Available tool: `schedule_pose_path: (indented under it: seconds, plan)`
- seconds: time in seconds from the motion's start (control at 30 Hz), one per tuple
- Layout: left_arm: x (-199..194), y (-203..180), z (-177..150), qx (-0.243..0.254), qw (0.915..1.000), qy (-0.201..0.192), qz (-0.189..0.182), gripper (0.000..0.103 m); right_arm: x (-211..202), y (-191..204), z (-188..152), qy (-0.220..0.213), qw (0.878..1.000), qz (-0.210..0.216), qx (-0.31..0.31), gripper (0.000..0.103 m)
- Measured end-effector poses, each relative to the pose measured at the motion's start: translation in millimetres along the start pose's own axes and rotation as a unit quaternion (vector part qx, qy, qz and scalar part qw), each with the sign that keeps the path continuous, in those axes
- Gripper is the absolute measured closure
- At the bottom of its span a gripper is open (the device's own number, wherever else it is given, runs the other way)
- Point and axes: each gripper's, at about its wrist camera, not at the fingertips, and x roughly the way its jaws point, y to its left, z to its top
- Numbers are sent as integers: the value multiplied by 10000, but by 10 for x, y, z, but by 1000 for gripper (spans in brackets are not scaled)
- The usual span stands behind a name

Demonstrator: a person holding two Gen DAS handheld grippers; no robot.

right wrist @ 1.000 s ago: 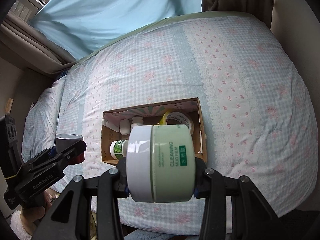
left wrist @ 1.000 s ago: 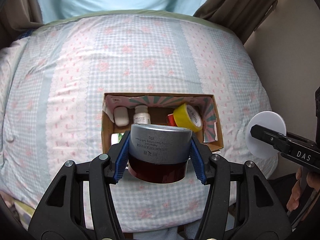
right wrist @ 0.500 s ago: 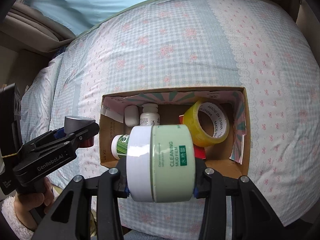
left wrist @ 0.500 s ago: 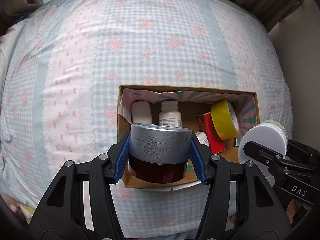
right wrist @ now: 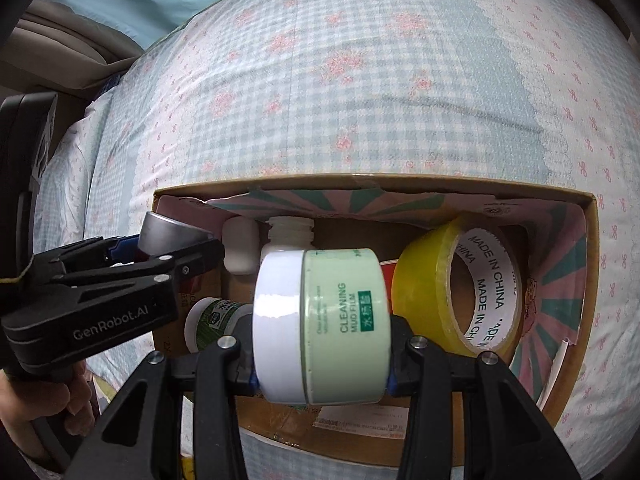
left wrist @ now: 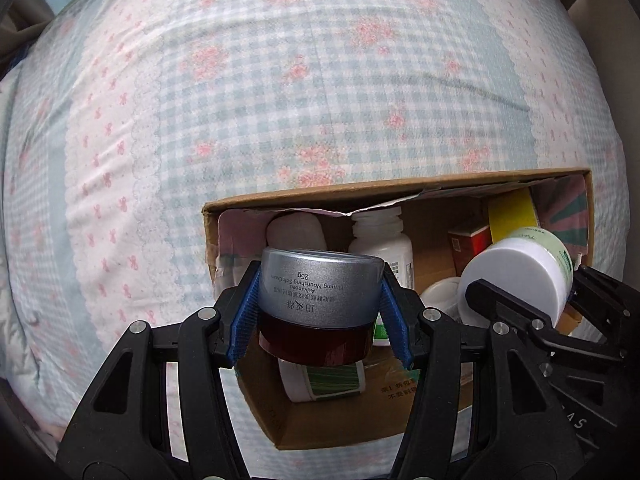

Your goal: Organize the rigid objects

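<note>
While clamped sideways: pale-green, white-lidded jar [right wrist: 324,324], label possibly "mud film".

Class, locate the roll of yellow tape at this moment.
In the right wrist view the yellow tape stands on edge at the right end of the cardboard box, just right of the green jar.

Silver-lidded jar [left wrist: 318,285], green jar [right wrist: 322,324] above box [right wrist: 591,248]

My left gripper [left wrist: 319,312] points straight down, blue pads [left wrist: 244,320] clamped on a silver-lidded jar [left wrist: 318,292]. My right gripper [right wrist: 322,354] tilts steeply downward, clamping a green mud-film jar [right wrist: 320,324] sideways.
</note>
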Motion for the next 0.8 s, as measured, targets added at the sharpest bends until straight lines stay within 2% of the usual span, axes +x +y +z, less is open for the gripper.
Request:
schedule_pose_path:
  seconds: [0.1,0.2,0.27,0.37,0.4,0.43,0.47,0.5,0.53,0.57,0.7,0.8]
  plan:
    - [56,-40,-26,293,9994,46,165,51,55,-126,48,92,9996,121,242,63]
    - [96,-70,-50,404,9990,75,163,51,98,-172,101,200,9994,167,225,63]
    - [76,-84,-67,454,9988,-22,201,51,113,-151,144,255,9994,182,165,63]
    - [-5,-160,-106,664,9963,-273,467,48,139,-108,205,347,9992,144,156,63]
    - [-40,-186,-118,742,9957,-330,444,29,140,-100,218,351,9992,119,175,57]
    - [-75,-202,-129,802,9953,-381,376,0,130,-98,226,319,9992,83,210,54]
    - [-115,-213,-148,843,9949,-461,309,0,102,-100,228,240,9993,105,263,43]
    - [-145,-222,-165,878,9945,-501,276,0,70,-101,225,196,9991,209,306,25]
    - [-164,-227,-182,908,9943,-501,261,0,47,-91,227,198,9989,262,325,14]
    - [-180,-222,-201,917,9942,-507,246,0,14,-70,225,173,9993,161,305,0]
    - [-273,-184,-311,840,9946,-580,169,0,-59,-15,160,298,9986,-436,57,0]
    - [-388,-198,-387,802,9943,-685,122,0,-165,-43,75,220,9982,-538,175,0]
